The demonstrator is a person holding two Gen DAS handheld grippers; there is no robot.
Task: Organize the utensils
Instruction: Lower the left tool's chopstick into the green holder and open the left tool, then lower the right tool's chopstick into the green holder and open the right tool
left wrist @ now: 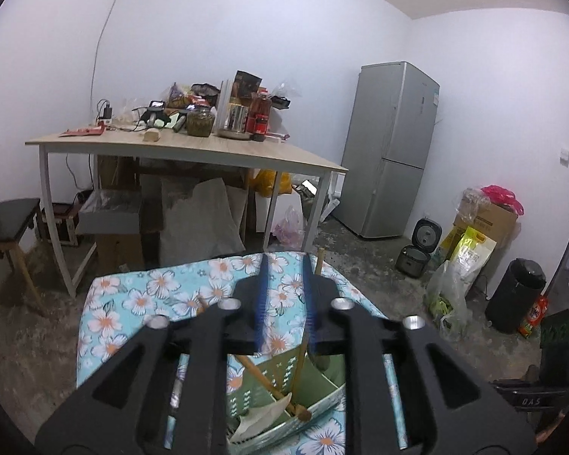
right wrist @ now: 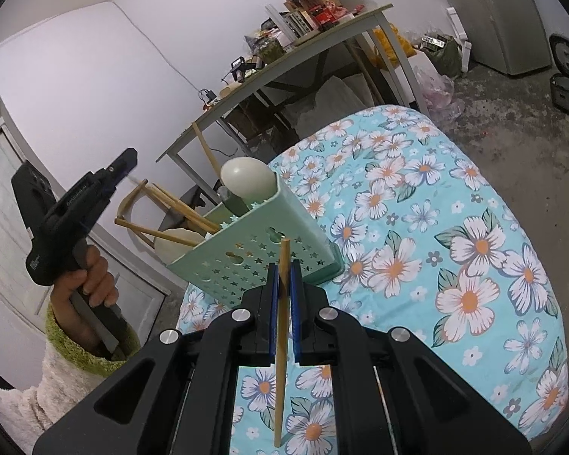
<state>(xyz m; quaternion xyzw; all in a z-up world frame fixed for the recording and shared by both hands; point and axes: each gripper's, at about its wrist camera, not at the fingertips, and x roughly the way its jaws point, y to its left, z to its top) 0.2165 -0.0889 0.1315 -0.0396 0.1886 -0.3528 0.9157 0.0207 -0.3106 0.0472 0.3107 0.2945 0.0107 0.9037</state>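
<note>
The right gripper [right wrist: 283, 276] sits at the lower centre of the right wrist view, and its blue-padded fingers [right wrist: 272, 303] are closed on a thin, pale wooden chopstick [right wrist: 282, 341]. The chopstick stands almost upright in the frame: its top end rises a little above the fingertips and its lower end hangs far below them, over the light blue cloth with white flowers [right wrist: 436, 227].

Directly behind the chopstick's top end, in the middle of the frame, is the mint green plastic utensil basket with star-shaped holes [right wrist: 254, 261]. It already holds several wooden sticks [right wrist: 178, 204] and a pale rounded spoon [right wrist: 246, 178], and they lean toward the left of the frame. The basket opening lies up and left of the gripped chopstick, so I judge that the chopstick must go over the near wall and then down, with its long axis kept steep.

The left gripper [right wrist: 127, 159] is at the left of this frame, held by a hand [right wrist: 83, 280], well apart from the basket's left side. In the left wrist view the left gripper's fingers [left wrist: 261, 295] stand apart with nothing between them, and the basket appears below them at the bottom centre. The right gripper seems the nearer one for this move.
</note>
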